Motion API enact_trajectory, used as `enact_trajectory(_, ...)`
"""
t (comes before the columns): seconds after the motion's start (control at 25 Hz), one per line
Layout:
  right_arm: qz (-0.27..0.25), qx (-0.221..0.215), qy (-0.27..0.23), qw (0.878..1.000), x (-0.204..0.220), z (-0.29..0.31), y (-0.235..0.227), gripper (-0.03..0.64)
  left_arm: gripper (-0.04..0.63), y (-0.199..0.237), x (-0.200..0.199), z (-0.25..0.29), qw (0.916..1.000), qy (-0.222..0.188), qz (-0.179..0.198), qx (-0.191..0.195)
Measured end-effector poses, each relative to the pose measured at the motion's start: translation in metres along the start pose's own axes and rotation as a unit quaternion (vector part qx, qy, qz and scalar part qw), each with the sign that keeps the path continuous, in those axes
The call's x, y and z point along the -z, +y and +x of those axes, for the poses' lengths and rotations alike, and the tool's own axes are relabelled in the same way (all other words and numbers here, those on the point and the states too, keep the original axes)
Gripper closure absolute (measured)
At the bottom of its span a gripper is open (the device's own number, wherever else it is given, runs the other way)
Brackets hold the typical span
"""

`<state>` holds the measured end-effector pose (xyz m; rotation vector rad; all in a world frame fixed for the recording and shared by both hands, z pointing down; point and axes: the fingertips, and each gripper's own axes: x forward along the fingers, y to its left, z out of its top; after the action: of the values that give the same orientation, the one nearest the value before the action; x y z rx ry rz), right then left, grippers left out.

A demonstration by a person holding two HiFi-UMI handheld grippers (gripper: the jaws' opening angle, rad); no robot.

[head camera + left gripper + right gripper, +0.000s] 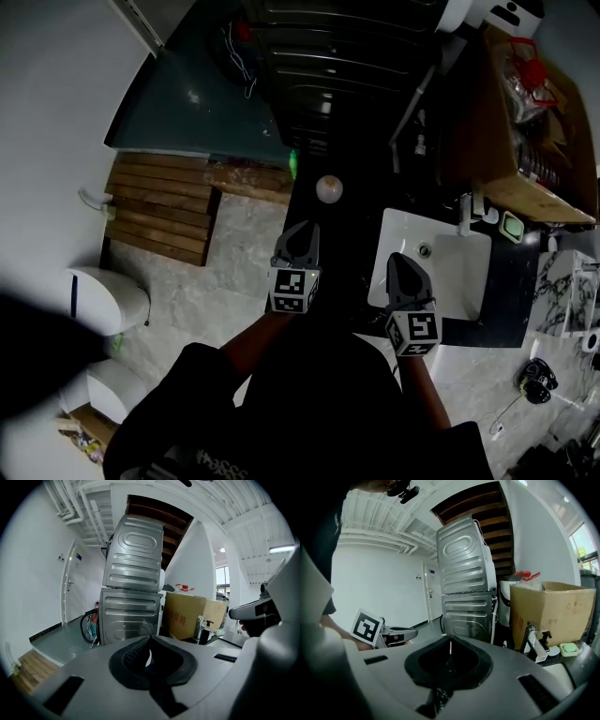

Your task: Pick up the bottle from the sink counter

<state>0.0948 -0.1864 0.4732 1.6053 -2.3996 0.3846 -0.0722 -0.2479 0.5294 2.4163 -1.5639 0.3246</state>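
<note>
In the head view a small round whitish object, perhaps the bottle seen from above, stands on the dark counter left of the white sink. A little green item sits at the counter's far left end. My left gripper hovers over the counter just short of the round object, jaws shut and empty. My right gripper hangs over the sink's left rim, also shut with nothing in it. Both gripper views look level towards the stacked machines, with the left gripper and the right gripper each showing closed jaws.
Two stacked grey machines stand beyond the counter. Right of them is a cardboard box. A faucet and a green soap dish sit behind the sink. A wooden platform and a toilet lie to the left.
</note>
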Motion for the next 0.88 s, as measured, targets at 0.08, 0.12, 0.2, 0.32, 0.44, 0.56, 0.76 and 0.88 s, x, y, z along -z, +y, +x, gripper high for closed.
enact_trajectory(0.08, -0.013, 0.018, -0.001, 1.000, -0.004, 0.003, -0.008, 0.578, 0.578, 0.000, 0.001, 0.007, 1.0000, 0.001, -0.001, 0.006)
enact_trajectory(0.12, -0.016, 0.023, -0.001, 1.000, -0.006, 0.005, -0.011, 0.578, 0.578, 0.000, 0.000, 0.010, 1.0000, 0.001, -0.002, 0.008)
enact_trajectory(0.2, -0.019, 0.027, -0.005, 0.999, -0.011, 0.009, -0.015, 0.578, 0.577, 0.002, 0.003, 0.020, 0.9999, 0.005, -0.001, 0.011)
enact_trajectory(0.32, -0.015, 0.032, -0.004, 0.999, -0.014, 0.010, -0.017, 0.578, 0.526, 0.000, 0.011, 0.038, 0.9995, 0.016, 0.012, 0.023)
enact_trajectory(0.44, -0.006, 0.037, 0.008, 0.999, -0.011, 0.009, -0.015, 0.578, 0.389, -0.002, 0.016, 0.058, 0.9984, 0.035, 0.018, 0.041)
enact_trajectory(0.56, 0.005, 0.038, 0.014, 0.999, -0.004, 0.011, -0.015, 0.578, 0.385, 0.005, 0.019, 0.073, 0.9982, 0.044, 0.013, 0.040)
enact_trajectory(0.76, 0.004, 0.056, 0.030, 0.998, 0.010, 0.010, -0.026, 0.578, 0.309, 0.013, 0.037, 0.103, 0.9966, 0.071, 0.020, 0.037)
enact_trajectory(0.88, 0.008, 0.067, 0.033, 0.997, 0.014, 0.010, -0.031, 0.578, 0.276, 0.017, 0.050, 0.122, 0.9951, 0.085, 0.022, 0.045)
